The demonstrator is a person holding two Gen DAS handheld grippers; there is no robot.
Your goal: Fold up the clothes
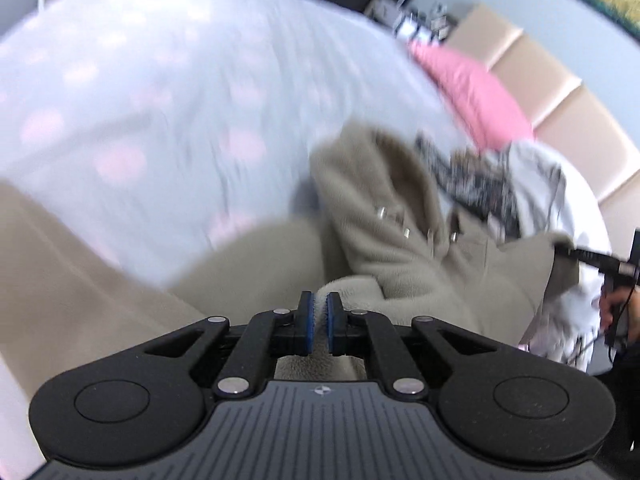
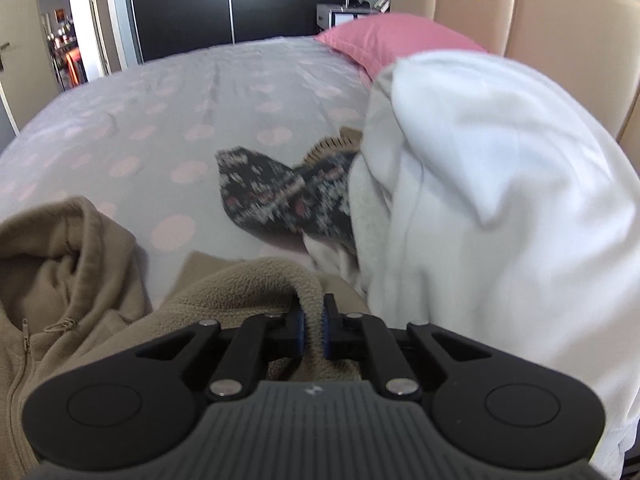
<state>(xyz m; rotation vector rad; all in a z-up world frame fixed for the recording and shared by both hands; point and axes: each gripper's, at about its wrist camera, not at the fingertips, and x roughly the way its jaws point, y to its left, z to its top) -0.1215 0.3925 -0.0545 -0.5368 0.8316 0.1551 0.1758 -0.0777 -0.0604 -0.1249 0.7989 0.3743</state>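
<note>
A beige fleece zip hoodie [image 1: 400, 216] lies on the bed, its hood and zipper visible in the right wrist view [image 2: 68, 264]. My left gripper [image 1: 320, 312] is shut on a fold of the beige hoodie. My right gripper [image 2: 313, 320] is shut on another edge of the same hoodie [image 2: 256, 284]; it also shows at the far right of the left wrist view [image 1: 560, 248], pinching the fleece. The left wrist view is blurred by motion.
The bed has a pale sheet with pink dots [image 2: 180, 112]. A white garment [image 2: 500, 200] is heaped at the right, over a dark patterned garment [image 2: 280, 196]. A pink pillow [image 2: 392, 36] lies by the beige padded headboard [image 2: 560, 32]. A dark wardrobe [image 2: 240, 4] stands behind.
</note>
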